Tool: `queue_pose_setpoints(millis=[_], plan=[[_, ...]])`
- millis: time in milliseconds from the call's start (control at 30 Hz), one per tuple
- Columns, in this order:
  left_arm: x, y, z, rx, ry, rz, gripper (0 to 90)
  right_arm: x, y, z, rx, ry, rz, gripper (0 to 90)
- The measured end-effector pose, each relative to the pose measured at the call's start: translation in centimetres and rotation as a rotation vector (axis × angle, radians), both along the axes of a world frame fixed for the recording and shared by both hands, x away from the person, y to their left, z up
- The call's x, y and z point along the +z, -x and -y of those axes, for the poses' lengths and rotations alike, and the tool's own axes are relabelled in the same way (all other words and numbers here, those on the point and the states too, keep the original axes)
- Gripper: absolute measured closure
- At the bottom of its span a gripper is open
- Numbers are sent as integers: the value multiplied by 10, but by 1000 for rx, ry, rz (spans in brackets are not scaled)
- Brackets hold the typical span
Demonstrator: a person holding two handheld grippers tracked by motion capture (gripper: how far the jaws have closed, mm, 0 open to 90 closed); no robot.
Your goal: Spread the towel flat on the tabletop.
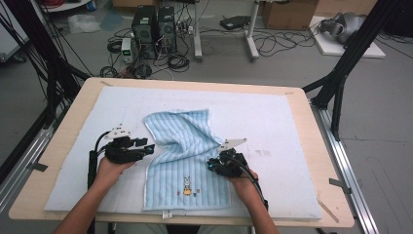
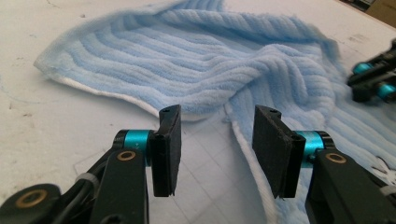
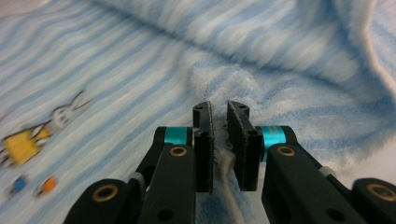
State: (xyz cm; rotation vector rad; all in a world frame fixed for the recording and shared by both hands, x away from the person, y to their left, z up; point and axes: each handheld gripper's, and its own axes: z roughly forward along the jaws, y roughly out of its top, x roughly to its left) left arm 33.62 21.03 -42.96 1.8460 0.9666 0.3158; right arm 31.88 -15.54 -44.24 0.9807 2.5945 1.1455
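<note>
A light blue striped towel (image 1: 185, 146) lies rumpled on the white mat (image 1: 272, 122), its far half folded over and its near half flat, with a small cartoon embroidery (image 1: 187, 185) near the front. My left gripper (image 1: 148, 145) sits at the towel's left edge. In the left gripper view it is open (image 2: 217, 116), with bare mat between its jaws and the towel (image 2: 210, 60) just beyond. My right gripper (image 1: 210, 165) is at the towel's right side, shut (image 3: 219, 109) on a pinched fold of the towel's edge (image 3: 224, 84). The embroidery (image 3: 32, 140) lies to its left.
The mat covers a wooden table (image 1: 63, 141) with rounded corners. Black frame posts (image 1: 341, 68) stand at both far sides. Computer towers (image 1: 153, 27), cables and boxes sit on the floor behind. The right gripper (image 2: 373, 79) appears at the right edge of the left gripper view.
</note>
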Motion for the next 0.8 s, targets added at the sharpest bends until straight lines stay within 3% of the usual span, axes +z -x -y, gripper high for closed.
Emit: queue_pose_setpoints(millis=[67, 200, 367, 467, 533, 600, 633, 800], plan=[[-2, -2, 1, 6, 6, -7, 523, 1, 6, 5, 62, -11, -34, 806], [-6, -6, 3, 13, 7, -19, 515, 2, 20, 11, 154, -12, -61, 807], [-9, -9, 5, 14, 16, -22, 511, 3, 33, 18, 234, -23, -83, 774], [-11, -9, 6, 11, 14, -24, 507, 7, 32, 22, 204, -61, -47, 662], [-12, -8, 7, 6, 9, -18, 501, 13, 28, 25, 167, -122, -8, 610], [-11, -8, 7, -1, -6, -9, 496, 21, 23, 29, 103, -162, 44, 494], [-11, -8, 6, 3, -6, -5, 492, 22, 20, 30, 83, -172, 49, 471], [-12, -9, 2, 5, -22, 14, 458, 28, -9, 29, -38, -128, 157, 293]])
